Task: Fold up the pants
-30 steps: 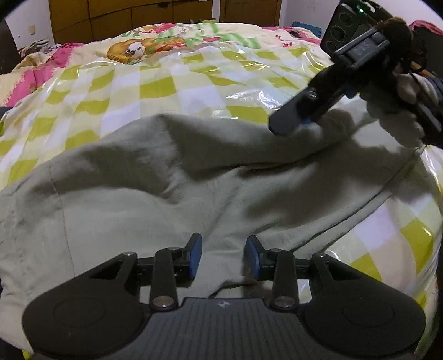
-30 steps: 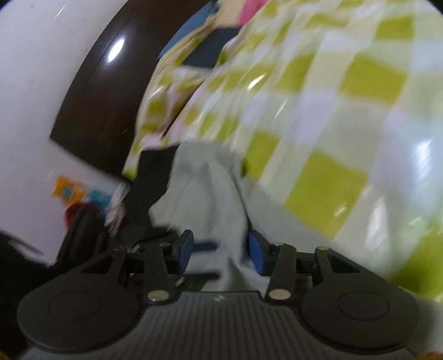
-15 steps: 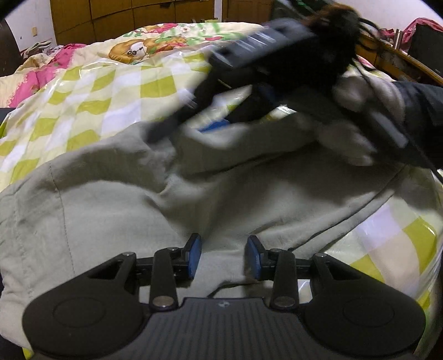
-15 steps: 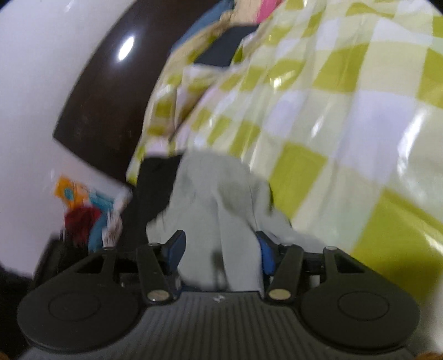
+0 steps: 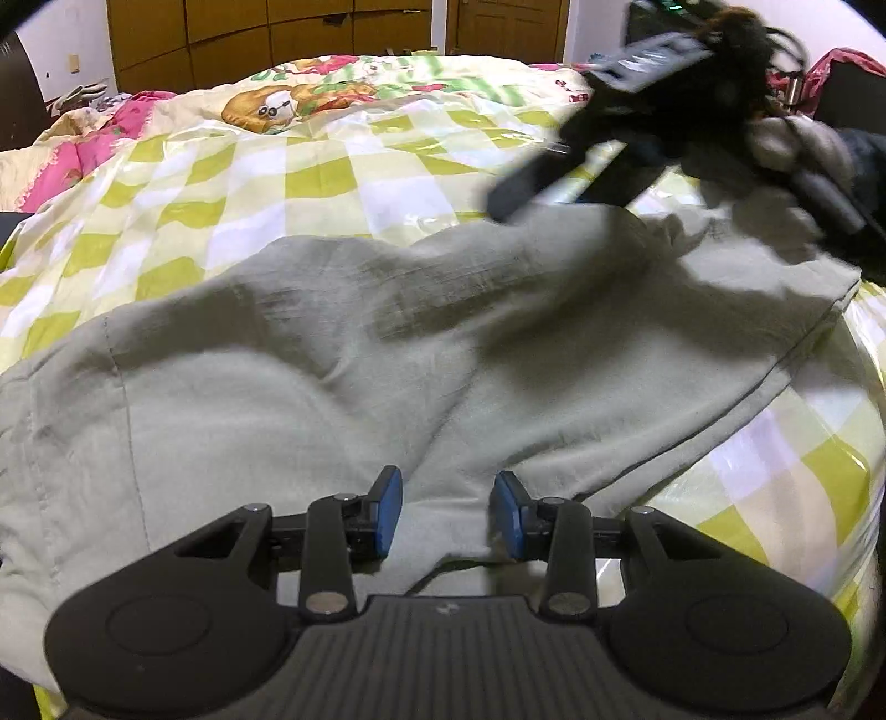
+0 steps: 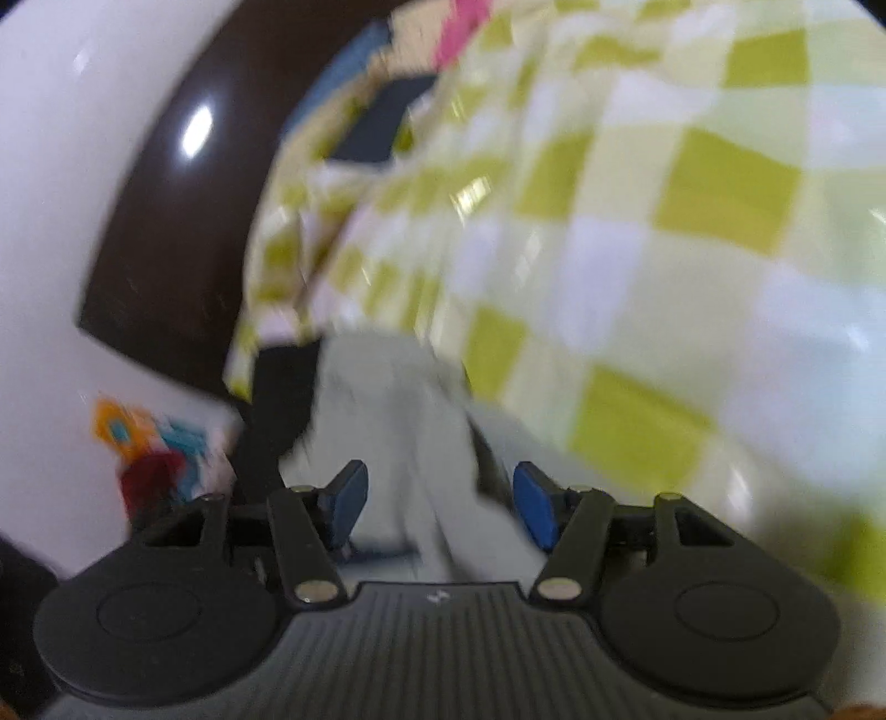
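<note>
Since a second ago, the right gripper (image 5: 531,194) has swung out over the pale grey-green cotton pants (image 5: 387,376) and back toward their far right edge, and its jaws are opening; a ridge of the cloth runs up between the blue pads (image 6: 531,509), which no longer press on it. By contrast the left gripper (image 5: 446,512) has kept its place at the near edge, its blue pads (image 5: 387,512) standing apart either side of a hump of fabric; whether they pinch it I cannot tell.

As for progress, the pants lie spread and rumpled across the glossy yellow-and-white checked bedcover (image 5: 249,183), with a doubled edge along the right side, so one fold seems laid at most. I judge smoothing and further folds remain.

From the left wrist you get the whole garment, the cartoon-print quilt (image 5: 288,105) at the far end, the brown wooden cupboards (image 5: 266,33), and the gloved hand (image 5: 792,149) carrying the right tool. From the right wrist, blurred, you get only a narrow strip of cloth, plus a dark brown headboard (image 6: 183,232) and white wall unseen in the other view.
</note>
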Available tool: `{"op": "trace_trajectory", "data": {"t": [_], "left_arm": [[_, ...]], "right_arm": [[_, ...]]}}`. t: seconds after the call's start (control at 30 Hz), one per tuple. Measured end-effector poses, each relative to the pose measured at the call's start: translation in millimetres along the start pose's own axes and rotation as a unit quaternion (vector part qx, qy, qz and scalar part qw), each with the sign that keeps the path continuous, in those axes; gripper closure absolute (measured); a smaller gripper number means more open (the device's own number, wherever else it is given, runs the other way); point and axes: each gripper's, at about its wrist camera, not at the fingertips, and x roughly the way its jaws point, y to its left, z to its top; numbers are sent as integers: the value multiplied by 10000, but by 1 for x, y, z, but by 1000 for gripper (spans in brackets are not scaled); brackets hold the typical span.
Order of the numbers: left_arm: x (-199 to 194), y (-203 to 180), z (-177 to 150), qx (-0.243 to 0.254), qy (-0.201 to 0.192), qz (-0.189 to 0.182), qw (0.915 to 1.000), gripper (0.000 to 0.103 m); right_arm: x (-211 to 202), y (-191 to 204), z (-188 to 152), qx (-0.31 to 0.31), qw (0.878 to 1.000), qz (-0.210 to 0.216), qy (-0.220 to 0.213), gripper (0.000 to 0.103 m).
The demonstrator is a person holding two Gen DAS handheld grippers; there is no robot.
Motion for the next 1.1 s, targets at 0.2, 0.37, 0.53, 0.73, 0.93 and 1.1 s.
{"op": "trace_trajectory", "data": {"t": [0.2,0.37,0.53,0.73,0.93,1.1], "left_arm": [[1,-1,3,37,51,11,10000,51],[1,-3,2,24,35,31,10000,51],[1,-2,3,40,37,-13,10000,51],[2,0,2,25,20,-47,10000,49],[3,-4,6,39,100,55,9999,48],[5,-6,6,76,67,91,9999,48]], "right_arm": [[15,22,-18,-289,9968,391,629,42],[41,15,-21,-288,9958,588,639,42],[55,24,-17,-385,9976,405,411,43],[25,4,16,127,9914,646,-1130,42],[-22,-5,37,531,9740,814,-2047,42],[-21,11,-9,364,9932,451,-1006,41]]}}
